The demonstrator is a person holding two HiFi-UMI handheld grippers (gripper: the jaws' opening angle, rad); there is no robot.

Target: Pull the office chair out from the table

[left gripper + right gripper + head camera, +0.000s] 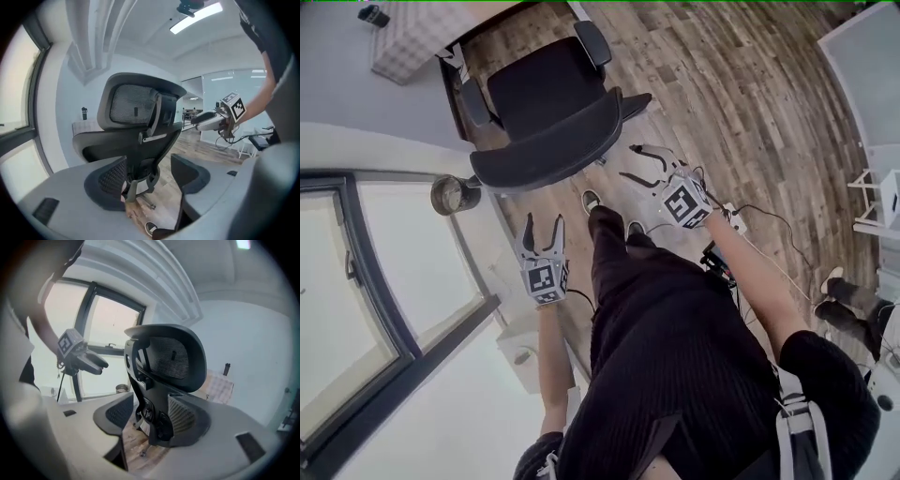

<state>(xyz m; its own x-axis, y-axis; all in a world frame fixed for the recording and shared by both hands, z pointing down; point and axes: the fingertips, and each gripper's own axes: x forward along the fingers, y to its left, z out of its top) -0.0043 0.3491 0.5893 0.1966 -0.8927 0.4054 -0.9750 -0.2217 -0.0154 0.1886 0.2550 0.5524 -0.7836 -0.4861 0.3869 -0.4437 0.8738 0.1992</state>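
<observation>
The office chair (548, 103) stands on the wood floor (722, 94) just beside the checked tabletop (412, 42), with its seat turned toward the tabletop and its backrest on the side away from it. In the head view the whole seat lies in the open, with no part tucked under the tabletop; only one armrest (473, 101) sits near the tabletop's edge. The left claw (544, 223) is spread and empty. It is behind the backrest, on the side away from the tabletop, and does not touch the chair. The right claw (630, 161) is likewise spread with nothing pinched. It is near the backrest's rim but apart from it, and its own view shows the chair's back column beyond the jaws, not between the pads. Judgement: the pull-out appears essentially done, since the chair is clear of the tabletop and neither claw has hold of it. At most a further draw away from the tabletop remains, and that would need a fresh grip on the backrest.
</observation>
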